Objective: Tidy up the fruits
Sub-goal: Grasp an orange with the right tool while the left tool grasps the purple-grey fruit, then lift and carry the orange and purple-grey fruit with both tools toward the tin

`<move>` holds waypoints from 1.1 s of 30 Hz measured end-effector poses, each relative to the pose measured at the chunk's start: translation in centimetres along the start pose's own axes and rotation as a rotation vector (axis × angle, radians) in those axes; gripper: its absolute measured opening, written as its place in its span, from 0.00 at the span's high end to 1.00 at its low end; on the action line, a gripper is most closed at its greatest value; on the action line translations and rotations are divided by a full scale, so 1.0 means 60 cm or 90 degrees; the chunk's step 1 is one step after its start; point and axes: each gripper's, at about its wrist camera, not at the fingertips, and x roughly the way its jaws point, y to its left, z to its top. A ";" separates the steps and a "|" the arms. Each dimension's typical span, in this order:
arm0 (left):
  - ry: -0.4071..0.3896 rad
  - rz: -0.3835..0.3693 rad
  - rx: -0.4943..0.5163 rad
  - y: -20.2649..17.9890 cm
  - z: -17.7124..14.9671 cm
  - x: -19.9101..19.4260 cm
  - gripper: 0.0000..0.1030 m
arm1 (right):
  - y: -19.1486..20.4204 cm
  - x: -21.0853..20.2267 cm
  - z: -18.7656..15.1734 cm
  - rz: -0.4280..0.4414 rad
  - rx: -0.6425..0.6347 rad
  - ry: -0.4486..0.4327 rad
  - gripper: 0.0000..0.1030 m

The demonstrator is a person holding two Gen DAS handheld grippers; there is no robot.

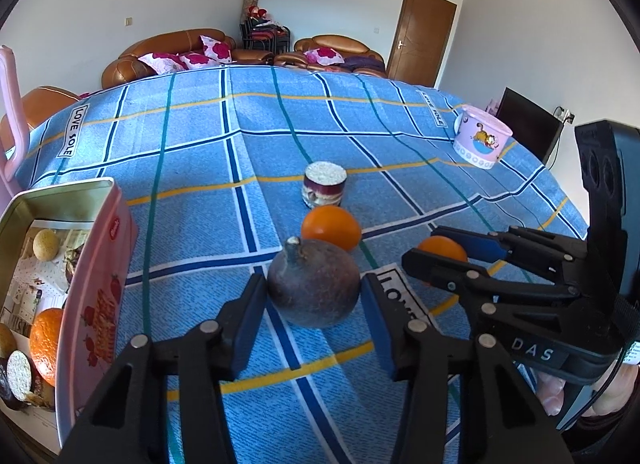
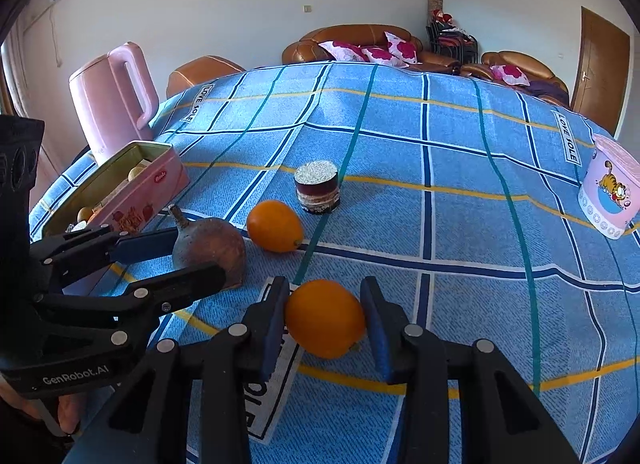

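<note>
While both grippers sit low on the blue plaid tabletop (image 1: 192, 167) | left gripper (image 1: 314, 300) brackets a dull purple-brown stemmed fruit (image 1: 314, 288), grip unclear | right gripper (image 2: 325, 316) clenched on a glossy orange (image 2: 325, 318) | second orange (image 2: 274, 225) beside | pink tin (image 1: 96, 296) left.
</note>
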 end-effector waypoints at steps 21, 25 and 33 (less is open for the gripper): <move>-0.055 0.025 -0.015 0.010 -0.003 -0.028 0.54 | -0.001 -0.031 0.000 0.004 0.000 -0.073 0.62; -0.067 0.033 -0.012 0.007 -0.004 -0.034 0.54 | 0.000 -0.035 -0.001 0.005 -0.002 -0.083 0.62; -0.098 0.049 0.004 -0.001 -0.007 -0.049 0.54 | 0.003 -0.049 -0.003 0.006 -0.011 -0.110 0.62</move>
